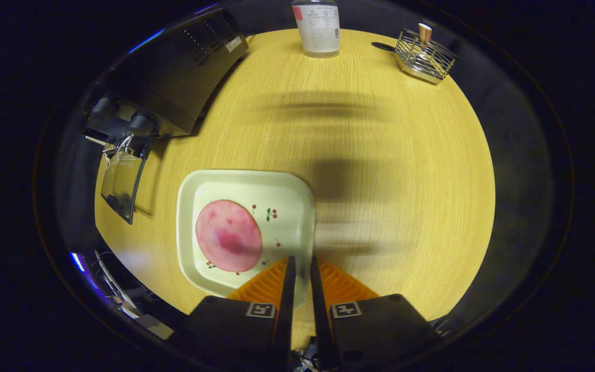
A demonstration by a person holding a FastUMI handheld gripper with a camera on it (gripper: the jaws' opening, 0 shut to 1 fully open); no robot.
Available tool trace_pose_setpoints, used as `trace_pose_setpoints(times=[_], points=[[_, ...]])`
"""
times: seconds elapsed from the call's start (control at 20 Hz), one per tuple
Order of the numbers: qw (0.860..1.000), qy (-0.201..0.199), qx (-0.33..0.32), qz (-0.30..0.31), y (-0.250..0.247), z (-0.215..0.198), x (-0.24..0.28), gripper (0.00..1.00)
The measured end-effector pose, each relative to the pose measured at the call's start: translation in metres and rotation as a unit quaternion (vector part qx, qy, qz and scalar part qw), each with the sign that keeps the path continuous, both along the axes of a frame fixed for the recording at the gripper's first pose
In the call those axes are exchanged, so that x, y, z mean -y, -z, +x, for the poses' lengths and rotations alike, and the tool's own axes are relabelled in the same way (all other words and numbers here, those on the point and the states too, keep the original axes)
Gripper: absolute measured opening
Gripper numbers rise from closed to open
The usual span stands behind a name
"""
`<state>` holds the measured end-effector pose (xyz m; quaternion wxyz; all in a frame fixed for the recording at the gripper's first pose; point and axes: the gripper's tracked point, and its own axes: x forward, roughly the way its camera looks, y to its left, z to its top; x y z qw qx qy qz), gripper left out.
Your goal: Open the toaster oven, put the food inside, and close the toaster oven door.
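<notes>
1. The round yellow wooden bench (380, 170) holds everything.
2. The black toaster oven (173, 72) sits far past the jaws, off to the left. Its glass door (122, 186) hangs open, down toward the bench.
3. The square white plate (297, 206) lies just ahead of the jaws, a little to the left.
4. The round pink slice of food (228, 235) rests flat on the plate. It is left of the jaws, not between them.
5. The gripper (299, 263) has its jaws nearly together, holding nothing. I think it must open and move left to grab the food.
</notes>
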<state>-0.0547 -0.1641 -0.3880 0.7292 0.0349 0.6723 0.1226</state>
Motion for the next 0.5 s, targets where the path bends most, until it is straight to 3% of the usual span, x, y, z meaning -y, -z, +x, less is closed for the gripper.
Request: trace_pose_setpoints(times=[0.15,0.25,0.5], points=[[0.995,0.052,-0.015,0.082,0.0,-0.001,-0.011,0.07],[0.988,0.08,-0.025,0.126,-0.002,-0.003,-0.014,0.05],[0.975,0.1,-0.012,0.2,-0.015,0.002,-0.023,0.05]])
